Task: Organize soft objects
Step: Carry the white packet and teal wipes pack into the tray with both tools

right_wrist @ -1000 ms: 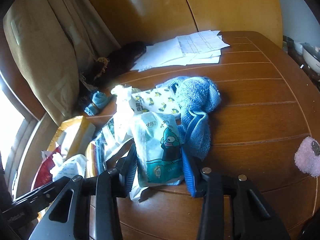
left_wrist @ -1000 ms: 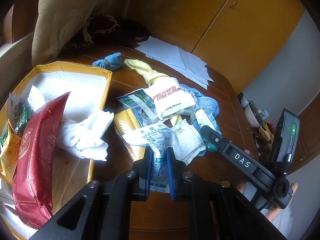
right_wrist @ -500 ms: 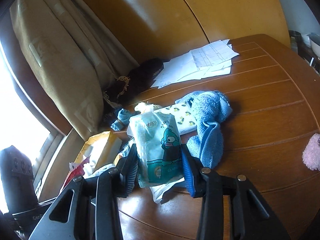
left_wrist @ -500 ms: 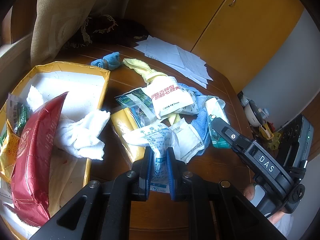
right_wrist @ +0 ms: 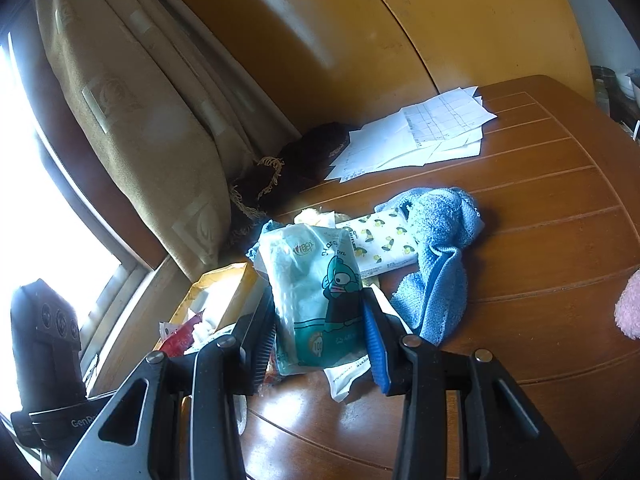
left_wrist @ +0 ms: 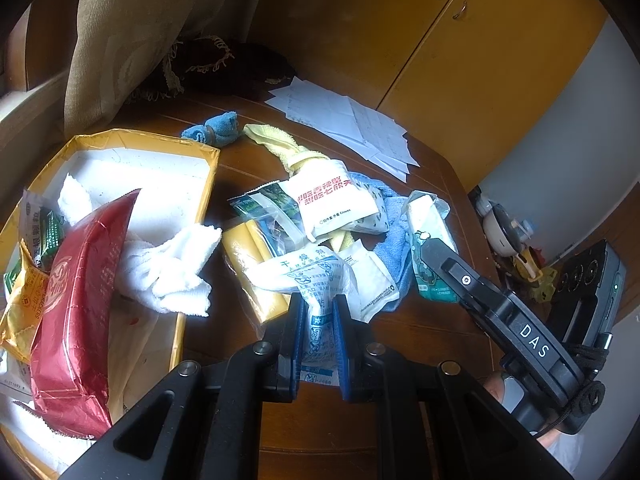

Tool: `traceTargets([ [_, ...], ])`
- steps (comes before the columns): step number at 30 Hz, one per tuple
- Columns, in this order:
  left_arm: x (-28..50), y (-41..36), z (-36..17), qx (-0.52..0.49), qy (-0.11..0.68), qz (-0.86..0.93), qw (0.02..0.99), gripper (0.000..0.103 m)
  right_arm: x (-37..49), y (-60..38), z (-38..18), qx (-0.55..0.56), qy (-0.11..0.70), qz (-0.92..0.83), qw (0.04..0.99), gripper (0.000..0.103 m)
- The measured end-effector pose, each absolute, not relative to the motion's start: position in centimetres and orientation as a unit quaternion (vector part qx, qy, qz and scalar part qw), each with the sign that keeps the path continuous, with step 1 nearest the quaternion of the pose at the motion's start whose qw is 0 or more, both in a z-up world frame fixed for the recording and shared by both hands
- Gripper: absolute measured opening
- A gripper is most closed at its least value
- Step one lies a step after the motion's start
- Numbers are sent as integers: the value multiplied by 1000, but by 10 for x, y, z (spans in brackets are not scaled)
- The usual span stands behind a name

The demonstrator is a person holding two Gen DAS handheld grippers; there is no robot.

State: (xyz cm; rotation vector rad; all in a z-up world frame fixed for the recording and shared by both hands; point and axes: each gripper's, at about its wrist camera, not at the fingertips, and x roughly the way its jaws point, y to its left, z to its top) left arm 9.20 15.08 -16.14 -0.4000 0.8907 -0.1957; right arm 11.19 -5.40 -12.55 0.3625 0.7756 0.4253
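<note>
My left gripper (left_wrist: 317,342) is shut on a white sachet with blue print (left_wrist: 310,280), pinched at its near end on the wooden table. My right gripper (right_wrist: 320,340) is shut on a teal tissue pack with a cartoon fish (right_wrist: 316,300), tilted upright above the pile; in the left wrist view the same pack (left_wrist: 428,248) hangs at that gripper's tip. Between them lies a heap of packets, among them a white pack with red lettering (left_wrist: 332,204), with a blue towel (right_wrist: 438,260) and a yellow cloth (left_wrist: 288,148).
A yellow-rimmed box (left_wrist: 208,184) at the left holds a red snack bag (left_wrist: 76,300), a white cloth (left_wrist: 168,268) and small packets. Loose papers (left_wrist: 352,124) lie at the back, a curtain (right_wrist: 152,140) hangs behind, and a pink fluffy thing (right_wrist: 630,308) sits at the right edge.
My right gripper has risen and tipped upward with the teal pack, lifting it off the pile. My left gripper stays still on the white sachet.
</note>
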Motion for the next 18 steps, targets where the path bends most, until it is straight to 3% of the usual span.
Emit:
traceTargets([
  [18, 50, 200, -129, -217, 396, -76, 889, 13, 88, -28, -112, 180, 366, 238, 881, 40],
])
